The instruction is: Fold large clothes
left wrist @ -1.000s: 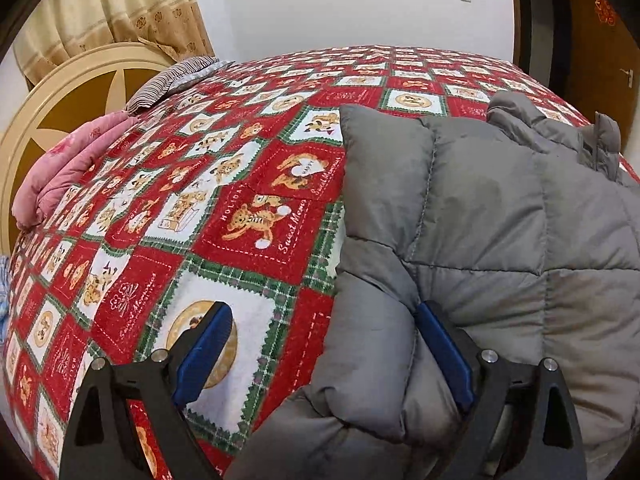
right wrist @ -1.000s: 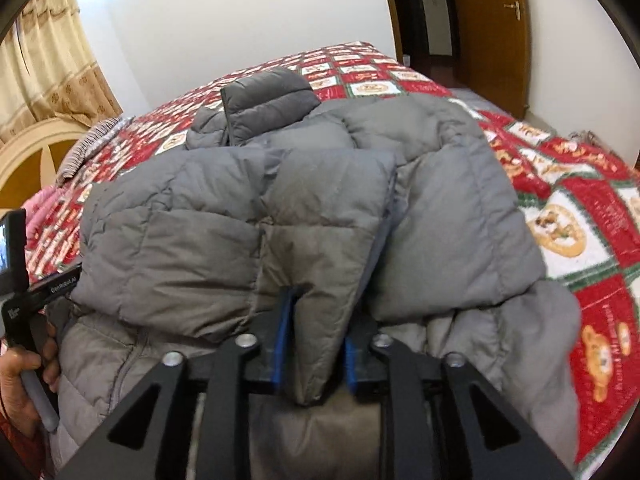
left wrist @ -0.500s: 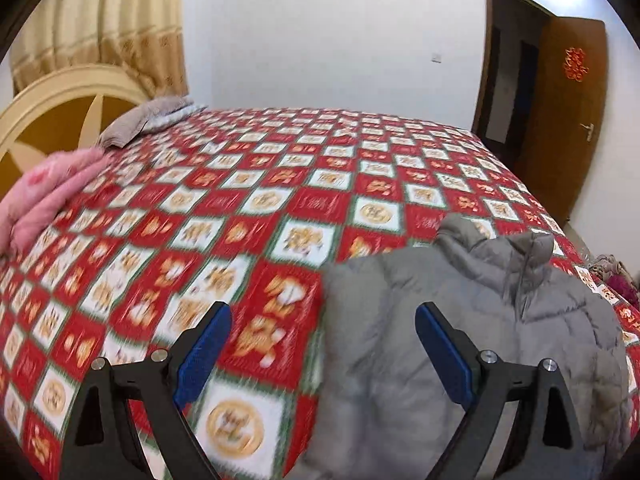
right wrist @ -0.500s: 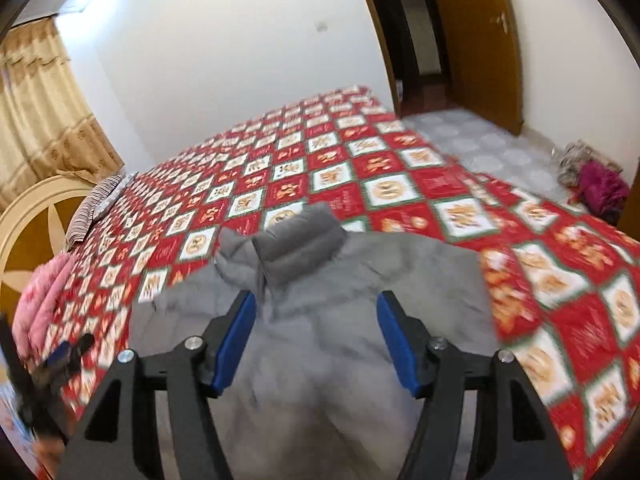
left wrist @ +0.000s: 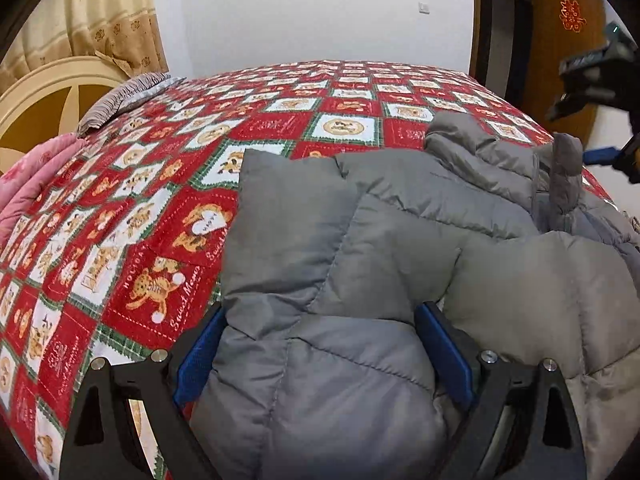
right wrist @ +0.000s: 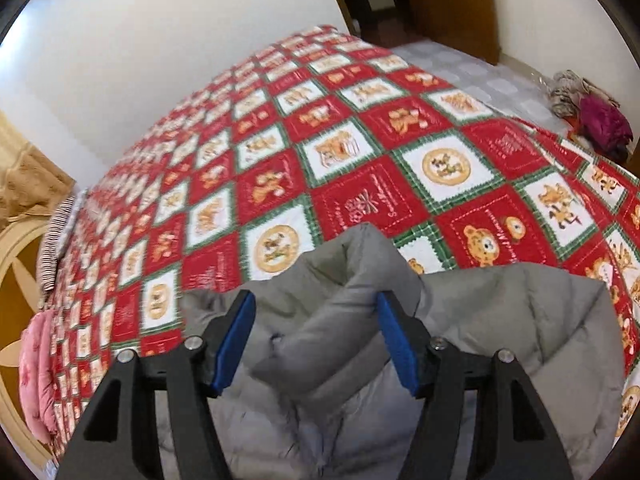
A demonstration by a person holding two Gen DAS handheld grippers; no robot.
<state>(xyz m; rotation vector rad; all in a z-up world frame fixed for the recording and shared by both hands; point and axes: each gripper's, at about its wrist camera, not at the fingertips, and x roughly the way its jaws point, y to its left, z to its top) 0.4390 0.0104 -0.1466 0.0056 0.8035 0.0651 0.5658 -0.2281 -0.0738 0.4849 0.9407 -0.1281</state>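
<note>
Grey puffer jacket (left wrist: 400, 240) lies on the bed (left wrist: 280, 128), collar end farthest away. Right tool (right wrist: 316, 340), spread, straddles the collar (right wrist: 352, 280); left tool (left wrist: 320, 352), spread too, straddles the near folded edge.

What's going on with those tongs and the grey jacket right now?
Left tongs open, jacket bulging between pads. Right tongs open over collar, nothing gripped. Jacket partly folded on bedspread. Nothing in the way.
</note>
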